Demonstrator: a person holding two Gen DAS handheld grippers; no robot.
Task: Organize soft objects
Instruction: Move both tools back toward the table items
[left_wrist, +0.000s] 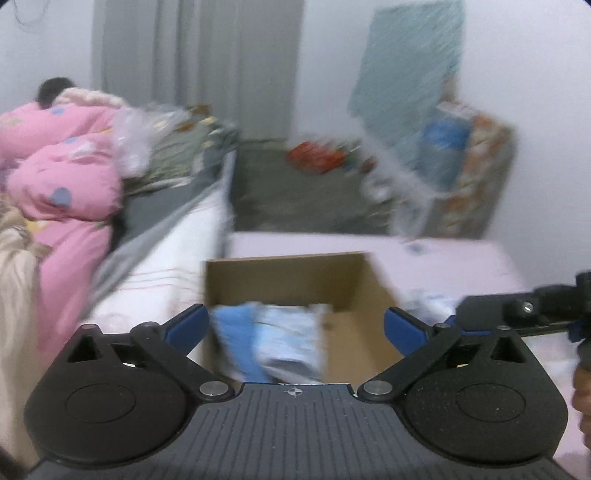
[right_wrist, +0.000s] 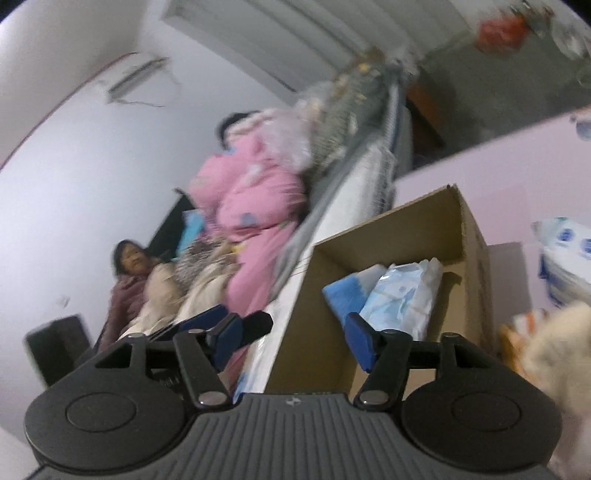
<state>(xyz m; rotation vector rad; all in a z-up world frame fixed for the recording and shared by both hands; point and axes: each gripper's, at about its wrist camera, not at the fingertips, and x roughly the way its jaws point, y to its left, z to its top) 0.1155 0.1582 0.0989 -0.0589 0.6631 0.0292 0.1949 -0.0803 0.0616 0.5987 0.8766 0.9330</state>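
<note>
An open cardboard box (left_wrist: 288, 273) stands on a pale pink surface, and both views are blurred. Inside it lie a blue cloth (left_wrist: 236, 339) and a pale blue-and-white soft pack (left_wrist: 291, 343), side by side. My left gripper (left_wrist: 295, 326) hovers above the box's near side, open wide with nothing between its blue pads. In the right wrist view the box (right_wrist: 406, 229) sits to the right, with the blue cloth (right_wrist: 343, 295) and the soft pack (right_wrist: 402, 295) in it. My right gripper (right_wrist: 293, 341) is open and empty, near the box's left wall.
A bed with white bedding (left_wrist: 162, 280) adjoins the box on the left. On it are a person in a pink padded garment (right_wrist: 251, 206) and another person lying down (right_wrist: 129, 266). Packaged tissue packs (right_wrist: 565, 258) and a cream fluffy thing (right_wrist: 554, 350) lie right of the box.
</note>
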